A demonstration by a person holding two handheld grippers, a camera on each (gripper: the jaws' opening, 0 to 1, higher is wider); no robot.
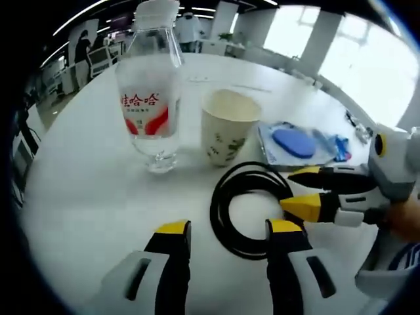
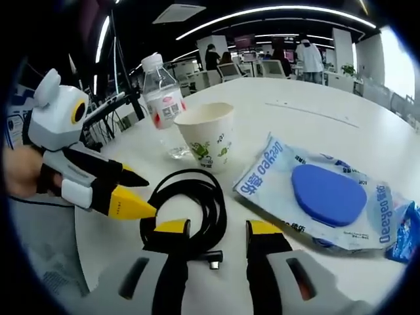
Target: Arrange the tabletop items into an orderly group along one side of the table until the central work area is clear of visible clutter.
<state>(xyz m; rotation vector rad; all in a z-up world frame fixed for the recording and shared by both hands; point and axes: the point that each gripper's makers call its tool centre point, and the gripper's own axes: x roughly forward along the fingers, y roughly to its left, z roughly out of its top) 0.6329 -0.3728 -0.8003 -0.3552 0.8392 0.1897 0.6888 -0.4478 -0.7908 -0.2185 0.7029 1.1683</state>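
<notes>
A: Item — coiled black cable (image 2: pixel 190 207), on white table (image 1: pixel 85 197) beside patterned paper cup (image 1: pixel 226 125). Tongs?

B: Both tongs released, straddling it. Risk — dragged coil topples cup.

Blue item (image 2: pixel 400 233) beyond the wipes packet (image 2: pixel 315 193), cut by the edge, perhaps another wrapper.

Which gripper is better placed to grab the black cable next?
Probably the right gripper: its open jaws already straddle the coiled black cable by the plug end. The left gripper is open just short of the loop.
</notes>
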